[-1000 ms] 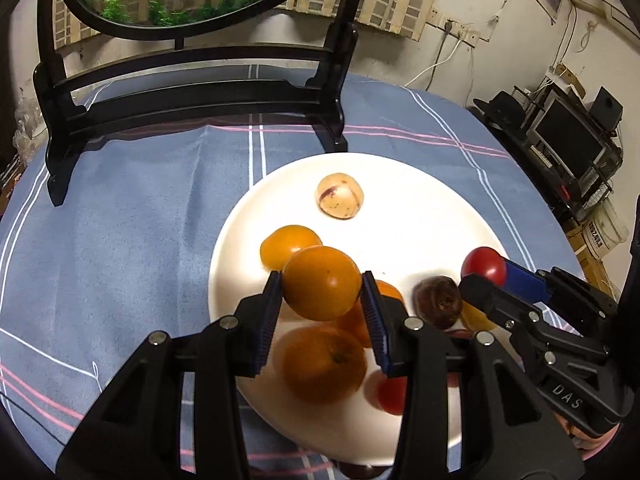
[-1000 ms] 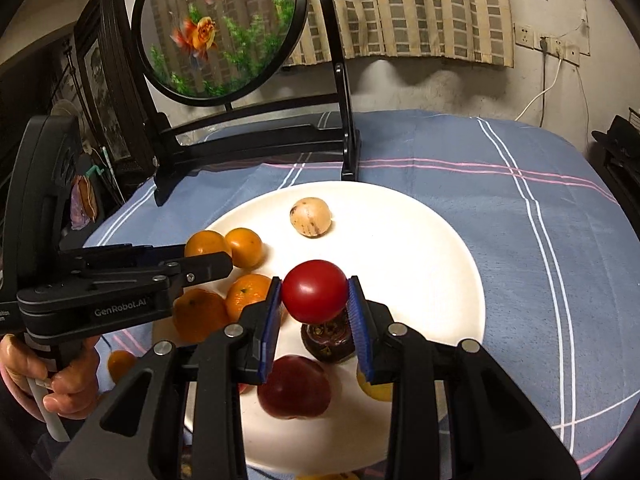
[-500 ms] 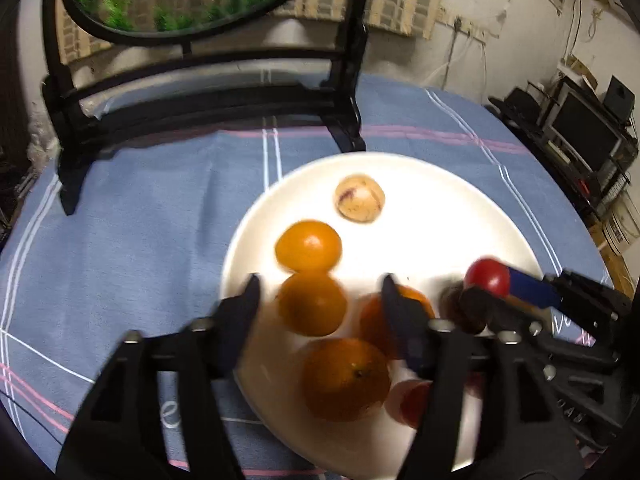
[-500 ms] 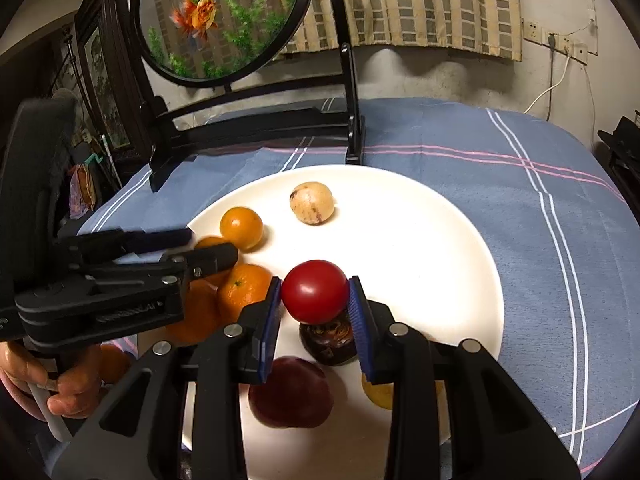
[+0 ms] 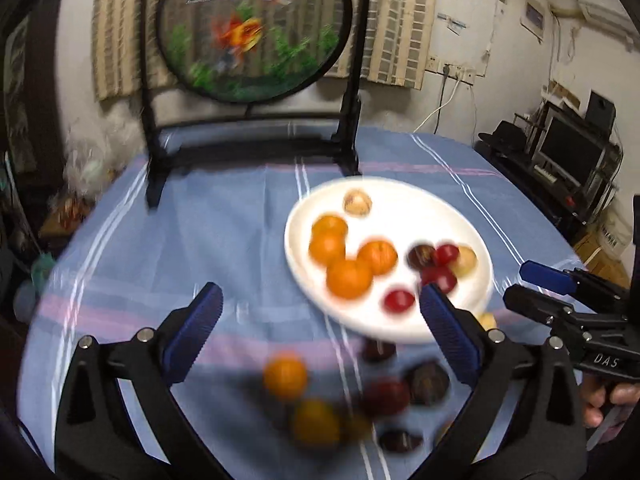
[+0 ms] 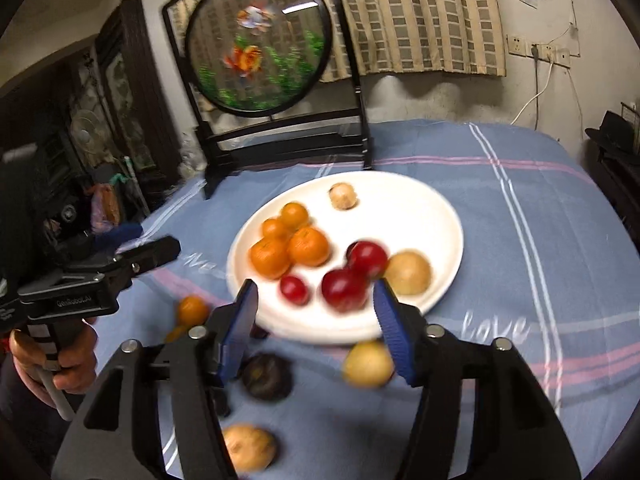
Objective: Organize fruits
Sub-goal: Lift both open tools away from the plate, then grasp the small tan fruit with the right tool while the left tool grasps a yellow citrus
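Oranges [image 6: 290, 249], red fruits [image 6: 352, 276] grouped on white plate [image 6: 420, 216]

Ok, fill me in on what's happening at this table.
A person is sorting fruit onto a white plate with a gripper in each hand. Both the left gripper and the right gripper have just been opening and hold nothing. The plate carries four oranges, red fruits and some others. More fruit lies on the blue cloth near the plate.

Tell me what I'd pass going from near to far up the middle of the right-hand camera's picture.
Brownish fruit on the cloth, dark fruit, white plate rim, oranges, pale fruit at the plate's far side, then the round goldfish screen.
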Motion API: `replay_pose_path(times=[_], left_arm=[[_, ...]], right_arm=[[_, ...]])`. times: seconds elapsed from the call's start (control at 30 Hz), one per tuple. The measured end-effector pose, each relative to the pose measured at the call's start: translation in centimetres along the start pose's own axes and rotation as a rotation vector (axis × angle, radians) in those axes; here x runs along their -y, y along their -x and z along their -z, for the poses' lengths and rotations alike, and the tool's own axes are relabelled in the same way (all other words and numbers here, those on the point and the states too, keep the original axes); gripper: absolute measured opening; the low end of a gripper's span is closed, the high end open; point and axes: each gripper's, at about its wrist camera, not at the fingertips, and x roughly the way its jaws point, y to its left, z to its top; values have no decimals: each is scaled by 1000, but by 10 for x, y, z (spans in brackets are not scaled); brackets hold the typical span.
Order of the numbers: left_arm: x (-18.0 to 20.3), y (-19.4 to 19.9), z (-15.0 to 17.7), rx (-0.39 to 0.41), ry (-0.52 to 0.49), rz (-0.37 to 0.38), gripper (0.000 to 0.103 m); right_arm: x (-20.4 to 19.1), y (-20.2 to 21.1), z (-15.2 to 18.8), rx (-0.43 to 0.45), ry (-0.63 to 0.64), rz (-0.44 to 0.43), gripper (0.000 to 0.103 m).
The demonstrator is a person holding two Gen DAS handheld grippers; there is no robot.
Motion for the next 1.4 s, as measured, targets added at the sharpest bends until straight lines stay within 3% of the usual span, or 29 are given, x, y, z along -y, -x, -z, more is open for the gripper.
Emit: replay_pose_path(times=[0.17,0.33,0.53,0.7,0.83,1.2,1.4], left_arm=[[-9,29,65,-22,87,-5,100],[-13,39,105,-62,106,-45,100],[-10,45,108,-19,69,-147,100],[-13,46,106,-21,75,-149,100],[-20,44,104,-43,116,-131,100],[-22,41,104,-57,135,-125,100],[-19,39,105,-65,125,-137,100]], right_arm=[[-26,16,50,-44,72,7,61],[-47,23,91,-161,109,-60,61],[-57,16,113,-249,130,-56,61],[-57,15,113,-245,139,-53,58],[-60,15,116,-256,152,-60,47],[-66,8,119,-293,176,-72,42],[-59,3,120,-314,142,-61,27]])
